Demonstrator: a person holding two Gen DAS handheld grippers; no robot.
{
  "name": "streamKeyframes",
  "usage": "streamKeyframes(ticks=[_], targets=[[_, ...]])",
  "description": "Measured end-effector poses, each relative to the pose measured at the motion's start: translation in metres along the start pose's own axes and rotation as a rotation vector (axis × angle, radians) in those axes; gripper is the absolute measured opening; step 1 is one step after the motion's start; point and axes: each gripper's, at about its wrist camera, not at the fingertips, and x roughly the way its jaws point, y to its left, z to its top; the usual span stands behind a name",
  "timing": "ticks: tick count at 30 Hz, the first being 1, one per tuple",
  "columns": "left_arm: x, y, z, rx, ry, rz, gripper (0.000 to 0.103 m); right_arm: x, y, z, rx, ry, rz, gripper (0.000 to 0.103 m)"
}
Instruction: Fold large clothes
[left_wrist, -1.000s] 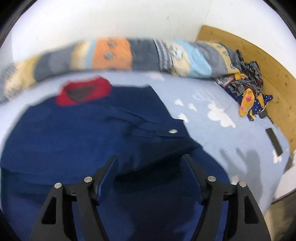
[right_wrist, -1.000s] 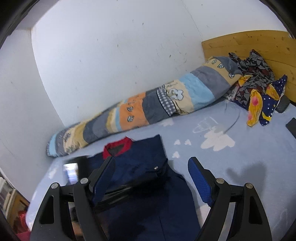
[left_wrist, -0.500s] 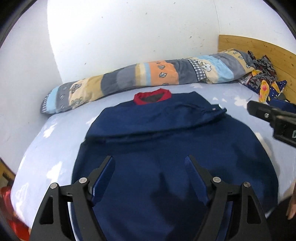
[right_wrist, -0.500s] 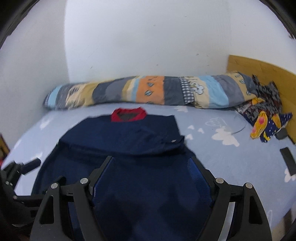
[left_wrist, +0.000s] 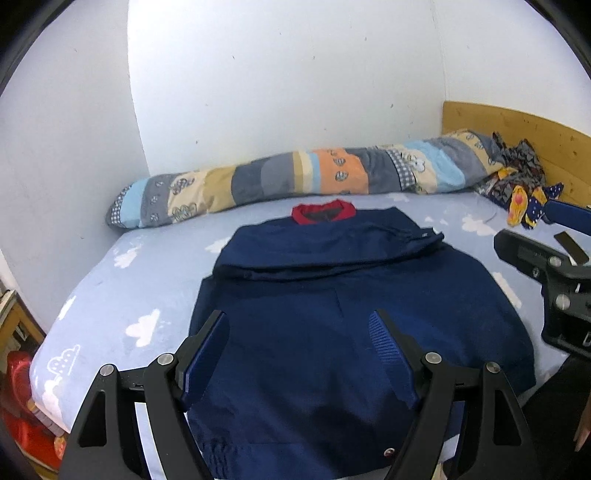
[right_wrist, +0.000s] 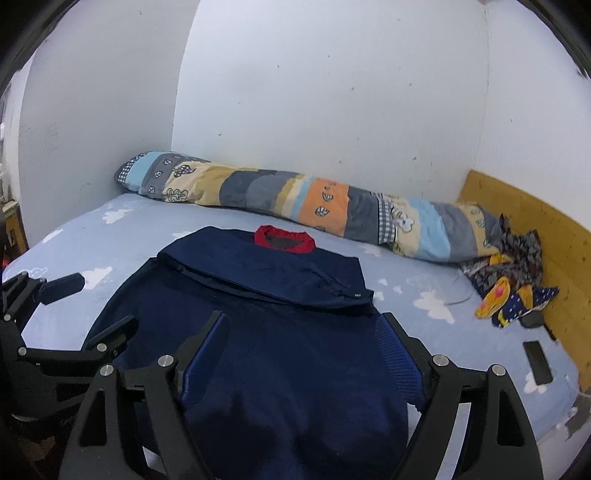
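Navy knit sweater with red collar (left_wrist: 332, 314) flat on cloud-print blue bed sheet (left_wrist: 140, 295), sleeves folded across. Left gripper (left_wrist: 299, 354) and right gripper (right_wrist: 303, 350) wide open, empty. Advised: pinch hem corners at 6 o'clock, lift evenly toward 12.

Sheet (left_wrist: 122, 295) left of garment (left_wrist: 332, 314) bare, open for passage. Rolled quilt (left_wrist: 295, 181) blocks far edge along wall (left_wrist: 277, 92). Right of garment (right_wrist: 258, 332): bare sheet (right_wrist: 443, 332), then clothes pile (right_wrist: 513, 280) and phone (right_wrist: 537, 362) near headboard (right_wrist: 546, 236). 2 grippers, left gripper (left_wrist: 299, 354) and right gripper (right_wrist: 301, 354), hover with jaws apart over near hem.
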Motion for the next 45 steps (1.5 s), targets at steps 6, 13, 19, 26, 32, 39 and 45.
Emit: streamKeyframes(ticks=[6, 13, 19, 26, 32, 39, 45], targets=[[-0.017, 0.008, -0.004, -0.002, -0.03, -0.003, 0.079, -0.016, 0.01, 0.006, -0.023, -0.034, -0.004, 0.087], [-0.035, 0.018, -0.01, -0.008, -0.044, -0.003, 0.079, -0.026, 0.015, 0.009, -0.035, -0.06, -0.006, 0.087], [-0.045, 0.022, -0.011, -0.002, -0.047, -0.006, 0.079, -0.034, 0.018, 0.009, -0.045, -0.074, -0.01, 0.087], [-0.051, 0.023, -0.01, 0.012, -0.055, -0.014, 0.079, -0.04, 0.017, 0.009, -0.046, -0.081, -0.016, 0.088], [-0.054, 0.023, -0.012, 0.021, -0.065, -0.016, 0.079, -0.042, 0.018, 0.009, -0.044, -0.084, -0.02, 0.089], [-0.054, 0.024, -0.013, 0.022, -0.063, -0.014, 0.079, -0.041, 0.018, 0.008, -0.049, -0.077, -0.02, 0.09], [-0.052, 0.025, -0.013, 0.021, -0.048, -0.016, 0.079, -0.039, 0.02, 0.007, -0.05, -0.068, -0.021, 0.09]])
